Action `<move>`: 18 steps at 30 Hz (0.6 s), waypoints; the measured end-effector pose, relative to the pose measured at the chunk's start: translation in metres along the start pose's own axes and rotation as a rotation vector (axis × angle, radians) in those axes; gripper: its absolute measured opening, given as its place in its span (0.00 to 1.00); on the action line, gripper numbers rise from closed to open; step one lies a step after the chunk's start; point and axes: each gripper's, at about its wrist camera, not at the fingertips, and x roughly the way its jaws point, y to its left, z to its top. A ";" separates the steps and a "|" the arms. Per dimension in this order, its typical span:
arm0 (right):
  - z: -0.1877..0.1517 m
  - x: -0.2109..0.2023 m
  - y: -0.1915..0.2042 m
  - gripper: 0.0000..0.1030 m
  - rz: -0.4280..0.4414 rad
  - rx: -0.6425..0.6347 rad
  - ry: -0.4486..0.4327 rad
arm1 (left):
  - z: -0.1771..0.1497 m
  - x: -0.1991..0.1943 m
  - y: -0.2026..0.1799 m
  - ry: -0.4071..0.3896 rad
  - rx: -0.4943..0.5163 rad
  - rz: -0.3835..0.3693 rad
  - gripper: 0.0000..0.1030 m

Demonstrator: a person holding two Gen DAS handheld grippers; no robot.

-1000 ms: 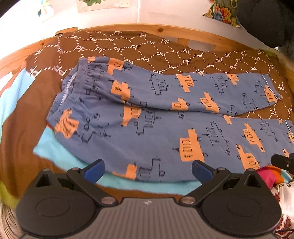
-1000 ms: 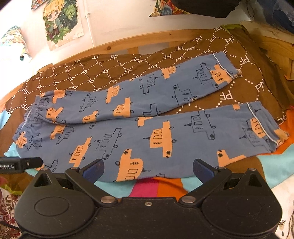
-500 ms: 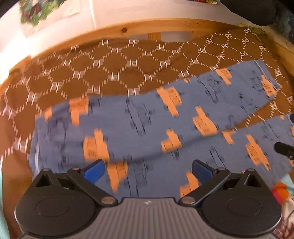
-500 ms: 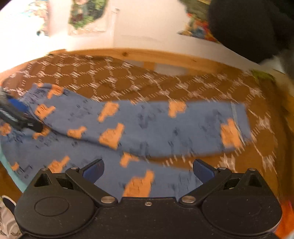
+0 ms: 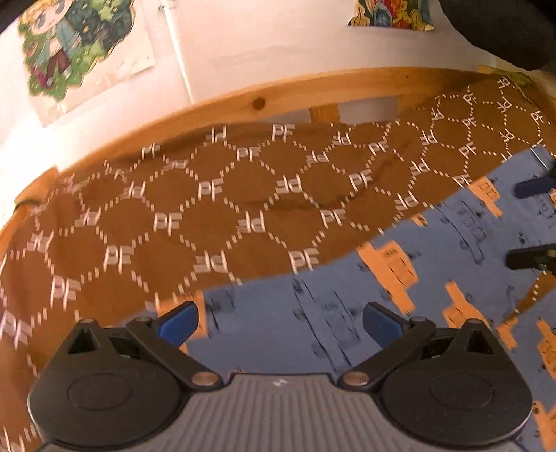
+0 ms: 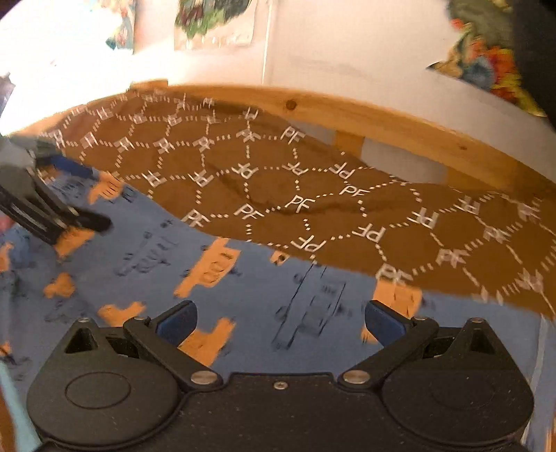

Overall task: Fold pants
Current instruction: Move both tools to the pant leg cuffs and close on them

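Note:
Blue pants point(image 5: 434, 250) printed with orange vehicles lie flat on a brown "PF" patterned blanket point(image 5: 215, 194). My left gripper point(image 5: 279, 321) is open, low over the far leg near its upper edge, with only cloth below its blue pads. The right gripper's fingers point(image 5: 531, 187) show at the right edge of the left wrist view. In the right wrist view my right gripper point(image 6: 279, 321) hangs open over the same blue pants point(image 6: 146, 257), close to the far edge of the leg. The left gripper point(image 6: 66, 212) appears at the left there, also open.
A wooden bed rail point(image 5: 312, 94) runs along the far side of the blanket, with a white wall and posters point(image 5: 69, 45) behind. A dark garment point(image 5: 504, 31) hangs at the upper right.
Both grippers have moved forward and down over the pants toward the far leg; the view has closed in from the whole garment to its upper edge. Both stayed open.

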 end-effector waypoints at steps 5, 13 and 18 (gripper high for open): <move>0.023 0.053 -0.026 0.95 0.121 -0.096 0.068 | 0.010 0.020 0.021 -0.021 0.161 -0.062 1.00; 0.036 0.083 -0.040 0.67 0.124 -0.253 0.124 | 0.017 0.065 0.043 0.131 0.248 -0.111 0.83; 0.038 0.093 -0.047 0.46 0.155 -0.268 0.146 | 0.014 0.078 0.056 0.201 0.244 -0.109 0.51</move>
